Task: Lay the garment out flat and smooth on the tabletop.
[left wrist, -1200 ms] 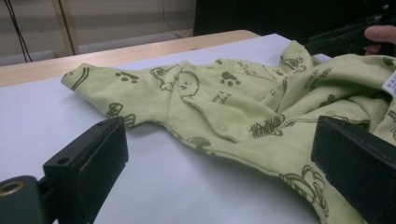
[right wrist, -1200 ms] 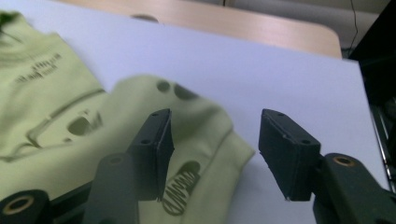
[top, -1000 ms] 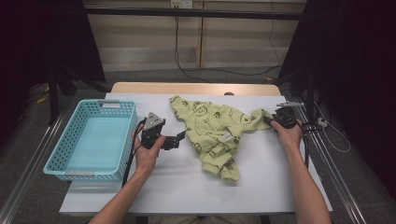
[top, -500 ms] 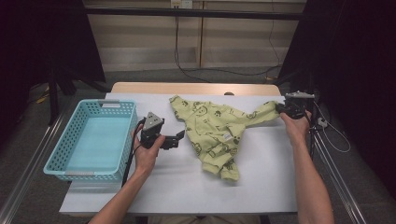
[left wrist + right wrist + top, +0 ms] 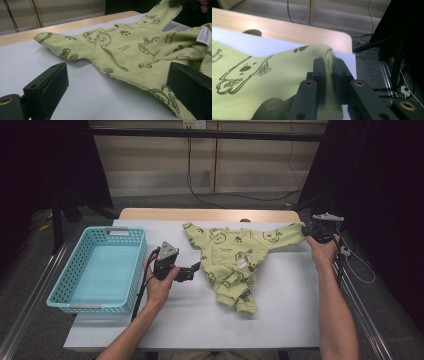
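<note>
High view: green baby romper (image 5: 235,265) with bear prints sits mid-table on the white table cover (image 5: 280,320), crumpled at the legs, one sleeve flat toward the basket side, the other sleeve pulled out to the far right edge. Right gripper (image 5: 311,231) is clamped on that sleeve's cuff; the right gripper view has the cuff fabric (image 5: 328,58) pinched between the two black jaws, which have just been tightening on it, cloth between them. It is only a thin fold near the cuff hem, so I'd judge the bite shallow: pull harder and the cuff could slide out and the sleeve drop back bunched. The gripper is already at the table's right edge, so more outward travel risks dragging the whole romper off-centre or toward the edge instead of flattening it. Left gripper (image 5: 192,269) is released, jaws wide apart, resting just beside the romper's left side, nothing held; the left gripper view shows cloth (image 5: 140,57) ahead of the jaws, with the hem by the right-hand jaw but not pressed. With nothing pinning that side, a one-sided tug likely shifts the garment rather than spreading it. White care label (image 5: 205,35) is showing, so part is folded over. Blue plastic basket (image 5: 65,285) stands well apart at left, empty.
</note>
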Tool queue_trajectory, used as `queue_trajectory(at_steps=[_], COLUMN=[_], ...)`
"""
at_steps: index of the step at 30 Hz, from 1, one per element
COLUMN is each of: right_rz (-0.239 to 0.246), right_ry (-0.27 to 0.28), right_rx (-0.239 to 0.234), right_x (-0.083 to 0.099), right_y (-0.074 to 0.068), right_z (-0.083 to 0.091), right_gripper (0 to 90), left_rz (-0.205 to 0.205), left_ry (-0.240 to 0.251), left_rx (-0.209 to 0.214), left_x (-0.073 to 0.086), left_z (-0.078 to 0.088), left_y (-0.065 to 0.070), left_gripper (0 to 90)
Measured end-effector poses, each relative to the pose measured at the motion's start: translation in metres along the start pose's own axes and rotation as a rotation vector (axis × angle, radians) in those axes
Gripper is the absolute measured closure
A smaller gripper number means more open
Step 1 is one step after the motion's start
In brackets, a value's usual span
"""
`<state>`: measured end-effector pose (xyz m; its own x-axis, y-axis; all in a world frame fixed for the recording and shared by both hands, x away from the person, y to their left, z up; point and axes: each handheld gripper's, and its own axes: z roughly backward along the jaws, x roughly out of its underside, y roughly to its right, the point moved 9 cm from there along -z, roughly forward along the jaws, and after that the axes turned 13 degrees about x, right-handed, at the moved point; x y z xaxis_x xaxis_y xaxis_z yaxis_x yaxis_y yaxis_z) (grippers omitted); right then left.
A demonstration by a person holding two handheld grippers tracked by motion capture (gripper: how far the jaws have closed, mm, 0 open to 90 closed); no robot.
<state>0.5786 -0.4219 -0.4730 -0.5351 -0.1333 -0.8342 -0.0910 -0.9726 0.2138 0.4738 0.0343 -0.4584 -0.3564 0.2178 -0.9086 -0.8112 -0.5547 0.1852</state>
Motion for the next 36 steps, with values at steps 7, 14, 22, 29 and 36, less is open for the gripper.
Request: queue_trajectory(at_steps=[7,14,22,29,36], right_rz=[-0.013,-0.009,-0.046,-0.072,-0.064], right_ry=[0.065,0.176,0.24,0.302,0.319], right_rx=[-0.031,-0.146,-0.281,-0.329,-0.389], right_x=[-0.003,-0.012,-0.004,0.008,0.027], right_y=[-0.014,-0.049,-0.086,-0.1,-0.114], right_z=[0.014,0.06,0.11,0.151,0.184], right_gripper=[52.4,39.3,26.5,23.0,18.8], left_rz=[0.008,0.01,0.033,0.054,0.076], left_ry=[0.008,-0.009,0.014,0.023,0.024], left_rx=[-0.004,-0.042,0.003,-0.006,-0.045], left_x=[-0.001,-0.003,-0.011,-0.013,-0.011], left_z=[0.002,-0.002,-0.011,-0.03,-0.036], left_y=[-0.004,-0.008,-0.012,-0.032,-0.048], left_gripper=[4.1,4.5,10.3,10.6,5.2])
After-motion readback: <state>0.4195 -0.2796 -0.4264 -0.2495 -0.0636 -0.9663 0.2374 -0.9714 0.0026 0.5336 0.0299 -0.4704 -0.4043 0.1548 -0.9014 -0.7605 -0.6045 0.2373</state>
